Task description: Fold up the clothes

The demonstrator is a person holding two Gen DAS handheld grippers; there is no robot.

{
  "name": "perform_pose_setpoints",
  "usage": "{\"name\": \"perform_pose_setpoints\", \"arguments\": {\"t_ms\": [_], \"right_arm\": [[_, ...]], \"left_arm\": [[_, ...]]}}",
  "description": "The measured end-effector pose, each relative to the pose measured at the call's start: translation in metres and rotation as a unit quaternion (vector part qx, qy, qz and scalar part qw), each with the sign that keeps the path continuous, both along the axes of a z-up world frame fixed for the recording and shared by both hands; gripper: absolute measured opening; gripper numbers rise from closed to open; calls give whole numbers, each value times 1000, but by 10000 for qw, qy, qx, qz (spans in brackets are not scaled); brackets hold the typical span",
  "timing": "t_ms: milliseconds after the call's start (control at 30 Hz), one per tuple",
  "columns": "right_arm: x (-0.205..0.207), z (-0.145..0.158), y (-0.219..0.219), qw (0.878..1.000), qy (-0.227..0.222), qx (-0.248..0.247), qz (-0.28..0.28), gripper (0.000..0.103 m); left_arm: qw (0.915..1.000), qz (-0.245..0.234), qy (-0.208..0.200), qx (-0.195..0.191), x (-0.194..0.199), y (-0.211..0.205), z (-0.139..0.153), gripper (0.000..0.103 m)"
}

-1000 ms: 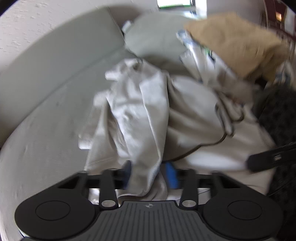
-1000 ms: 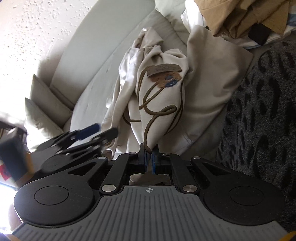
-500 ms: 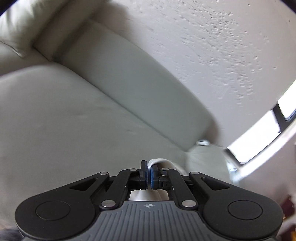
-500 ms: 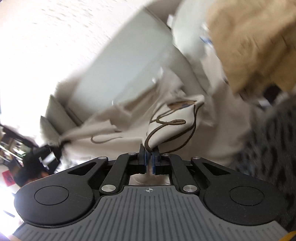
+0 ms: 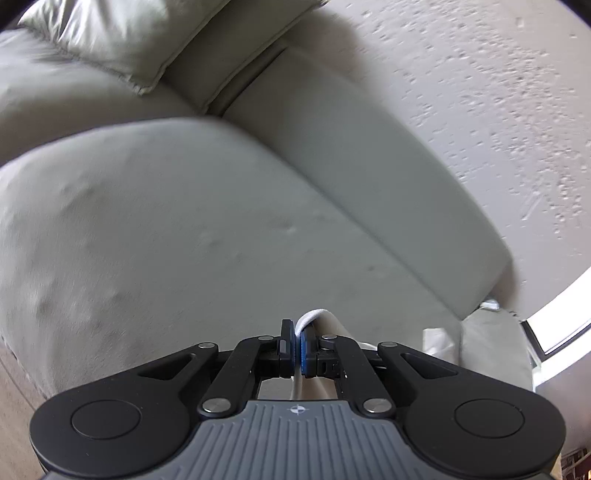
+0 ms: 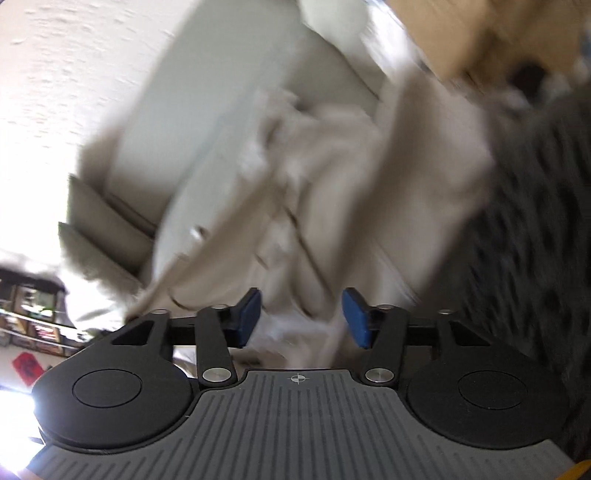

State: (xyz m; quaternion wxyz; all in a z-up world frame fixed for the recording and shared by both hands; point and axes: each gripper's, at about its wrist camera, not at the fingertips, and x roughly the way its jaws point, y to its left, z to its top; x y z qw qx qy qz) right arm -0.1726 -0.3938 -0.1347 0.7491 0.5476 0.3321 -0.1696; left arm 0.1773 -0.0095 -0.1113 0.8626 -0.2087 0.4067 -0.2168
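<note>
Pinching a white hem (image 5: 308, 318), the left gripper (image 5: 297, 347) anchors while the right gripper (image 6: 300, 319) opens, beige garment (image 6: 332, 177) trailing toward 12 o'clock.

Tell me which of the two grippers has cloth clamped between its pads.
The left gripper: its jaws are shut on a fold of pale garment. The right gripper is opening, blue pads apart, gripping nothing.

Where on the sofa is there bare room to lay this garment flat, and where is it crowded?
Free: the wide sofa seat between the throw pillow and the backrest. Crowded: the far end, where the cream garment, a tan garment and a dark spotted blanket pile up.
</note>
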Motion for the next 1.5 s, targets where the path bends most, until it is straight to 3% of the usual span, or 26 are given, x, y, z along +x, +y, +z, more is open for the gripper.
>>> {"name": "perform_pose_setpoints", "arguments": {"t_ms": [33, 100, 200, 333, 567, 667, 700, 867, 933, 967, 1100, 1333, 1467, 1500], "right_arm": [[-2, -10, 2, 9998, 140, 135, -6, 32], [-5, -26, 5, 9986, 411, 324, -123, 28], [-13, -43, 4, 9942, 727, 468, -635, 30], [-21, -52, -5, 9866, 837, 410, -1339, 42], [-11, -68, -13, 9861, 497, 262, -1563, 43], [-19, -64, -18, 9864, 421, 309, -1561, 19], [-22, -61, -20, 9864, 365, 293, -1576, 2], [-37, -11, -33, 9827, -189, -794, -1665, 2], [-40, 0, -39, 9816, -273, -955, -1630, 2], [-41, 2, -42, 9818, -287, -966, -1609, 2], [-34, -1, -37, 9842, -224, -797, -1567, 2], [-30, -7, -35, 9856, -182, -605, -1568, 3], [-19, -12, -32, 9862, -176, -607, -1531, 3], [-21, -12, -30, 9864, -177, -618, -1511, 3]], "left_arm": [[10000, 20, 53, 36, 2, -2, -4, 3], [9999, 48, 112, 77, 6, -8, -12, 3], [9998, 69, 166, 19, 10, -6, -17, 3], [9998, 17, 217, -24, 15, -4, -20, 3], [9993, 5, 385, -41, 19, -2, -24, 3], [9989, 42, 471, 6, 22, -2, -25, 3], [9987, 57, 507, 57, 22, -3, -25, 3], [9954, -58, 814, 502, 27, -15, -30, 3], [9933, -36, 996, 582, 28, -17, -34, 24], [9924, 10, 1085, 586, 29, -16, -35, 42], [9911, 60, 1208, 560, 28, -12, -38, 48], [9874, -558, 1044, 1049, 20, -32, -35, 45], [9821, -572, 999, 1493, 16, -44, -33, 33], [9812, -521, 1032, 1542, 17, -44, -33, 21]]}}
